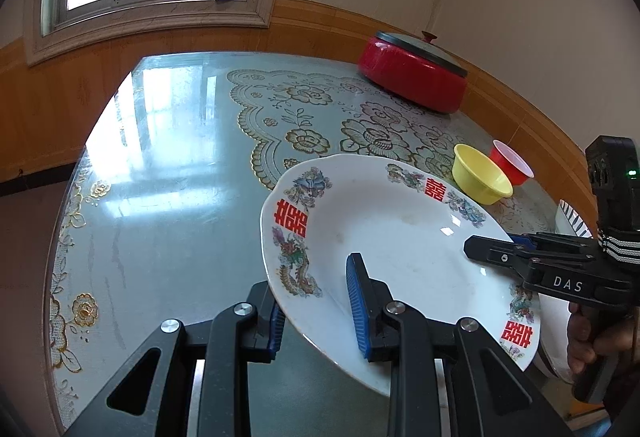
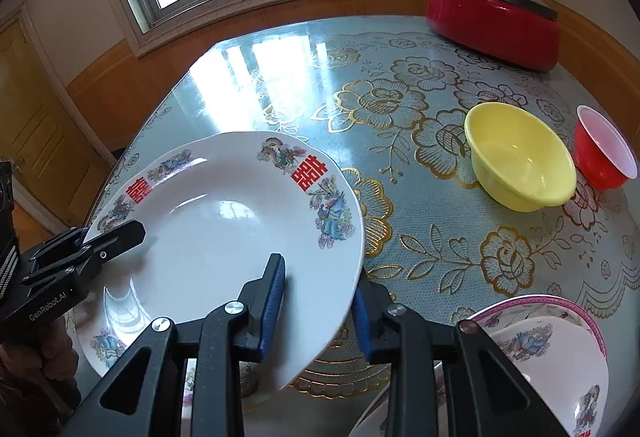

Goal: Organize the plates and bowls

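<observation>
The left tool [image 1: 316, 311] is clamped, nearly closed, on the near-left rim of a wide white ceramic plate with red double-happiness marks and dragon motifs [image 1: 384, 245]; one blue pad lies inside the dish, the other under the rim. The right tool [image 2: 320, 307] grips the opposite rim the same way, its jaws narrow around the edge. Held between both, the plate hangs tilted above the glass-topped bench with a gold floral cloth [image 2: 400, 125], clear of its surface.

As for progress, sorting looks only partly done: beneath the plate another patterned dish [image 2: 112, 341] lies at the near bench edge, a small yellow plastic bowl [image 2: 520, 157] and a red plastic cup-shaped bowl [image 2: 600, 149] stand loose just beside each other further right, and pink-rimmed floral bowls [image 2: 552, 341] sit nested at the near right.

The left and middle of the bench are bare and roomy; a red lidded pot [image 2: 492, 21] takes the far right corner.
</observation>
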Action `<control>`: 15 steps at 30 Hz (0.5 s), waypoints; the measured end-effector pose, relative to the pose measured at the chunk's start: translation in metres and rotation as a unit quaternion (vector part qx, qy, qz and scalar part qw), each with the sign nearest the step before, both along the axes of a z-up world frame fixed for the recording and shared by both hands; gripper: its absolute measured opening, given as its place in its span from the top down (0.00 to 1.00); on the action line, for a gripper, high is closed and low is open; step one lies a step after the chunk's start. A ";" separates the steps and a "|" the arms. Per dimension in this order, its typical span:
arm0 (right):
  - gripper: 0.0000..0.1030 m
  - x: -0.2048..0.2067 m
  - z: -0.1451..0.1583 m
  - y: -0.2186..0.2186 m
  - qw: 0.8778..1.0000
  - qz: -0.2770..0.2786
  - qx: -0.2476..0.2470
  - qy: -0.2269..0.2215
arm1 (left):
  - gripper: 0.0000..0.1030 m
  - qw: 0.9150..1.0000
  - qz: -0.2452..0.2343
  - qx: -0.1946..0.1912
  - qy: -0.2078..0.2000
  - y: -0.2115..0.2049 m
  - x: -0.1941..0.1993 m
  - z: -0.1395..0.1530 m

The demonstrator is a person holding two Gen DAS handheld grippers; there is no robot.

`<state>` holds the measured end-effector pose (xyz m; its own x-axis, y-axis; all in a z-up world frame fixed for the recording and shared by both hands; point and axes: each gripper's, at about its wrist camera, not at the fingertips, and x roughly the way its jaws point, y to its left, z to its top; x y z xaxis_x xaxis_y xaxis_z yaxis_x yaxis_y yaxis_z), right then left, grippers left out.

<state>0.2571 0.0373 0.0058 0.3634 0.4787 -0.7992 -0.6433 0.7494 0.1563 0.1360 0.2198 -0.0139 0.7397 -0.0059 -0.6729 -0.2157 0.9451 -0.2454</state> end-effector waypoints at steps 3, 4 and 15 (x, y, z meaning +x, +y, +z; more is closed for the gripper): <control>0.70 -0.004 0.006 -0.004 1.000 -0.002 0.008 -0.005 | 0.72 1.000 -0.004 0.003 -0.008 -0.004 -0.002 0.006; 0.70 -0.005 0.008 -0.006 1.000 -0.002 0.009 -0.007 | 0.72 1.000 -0.005 0.003 -0.011 -0.005 -0.002 0.008; 0.70 -0.024 0.032 -0.044 0.999 -0.024 0.038 -0.029 | 0.72 0.998 -0.044 0.009 -0.037 -0.040 -0.003 0.031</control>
<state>0.2333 -0.0067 0.0375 0.4313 0.5181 -0.7386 -0.6164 0.7670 0.1780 0.1329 0.1800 0.0173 0.7841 -0.0614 -0.6175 -0.1132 0.9643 -0.2395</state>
